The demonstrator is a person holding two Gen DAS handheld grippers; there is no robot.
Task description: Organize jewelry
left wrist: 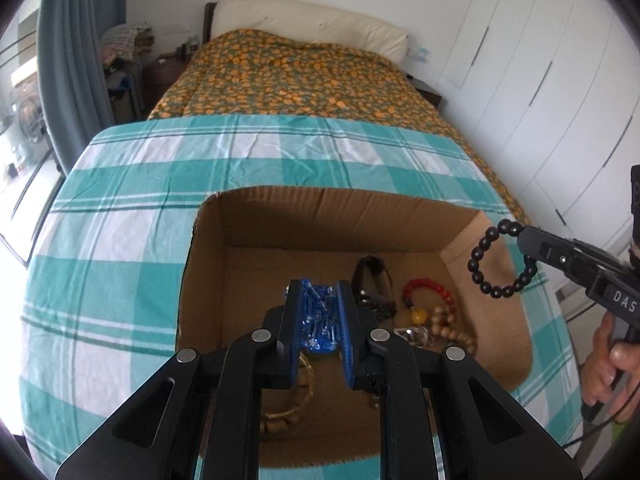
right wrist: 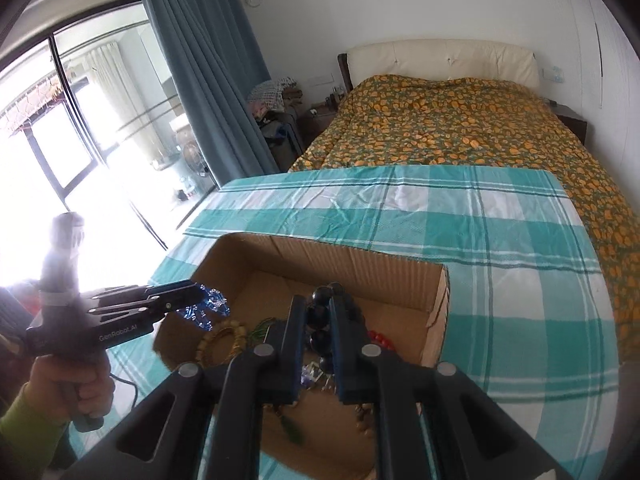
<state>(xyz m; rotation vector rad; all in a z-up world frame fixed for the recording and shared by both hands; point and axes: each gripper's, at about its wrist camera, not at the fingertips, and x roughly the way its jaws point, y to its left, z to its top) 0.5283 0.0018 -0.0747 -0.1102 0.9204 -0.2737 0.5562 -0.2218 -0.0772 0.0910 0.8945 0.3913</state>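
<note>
An open cardboard box (left wrist: 248,224) (right wrist: 438,300) stands on the teal checked cloth. My left gripper (left wrist: 319,298) is shut on a blue crystal bracelet (left wrist: 319,318) above the box; it also shows in the right wrist view (right wrist: 206,307). My right gripper (right wrist: 320,312) is shut on a black bead bracelet (right wrist: 319,338), which hangs as a ring over the box's right wall in the left wrist view (left wrist: 500,258). In the box lie a red bead bracelet (left wrist: 430,289), wooden bead bracelets (left wrist: 452,328), a dark watch (left wrist: 370,280) and a pale bangle (right wrist: 218,340).
The teal checked cloth (left wrist: 120,240) (right wrist: 500,248) covers the near end of a bed with an orange-patterned quilt (left wrist: 288,76). White wardrobe doors (left wrist: 540,92) are on the right. A blue curtain (right wrist: 208,80) and a bright window are on the left.
</note>
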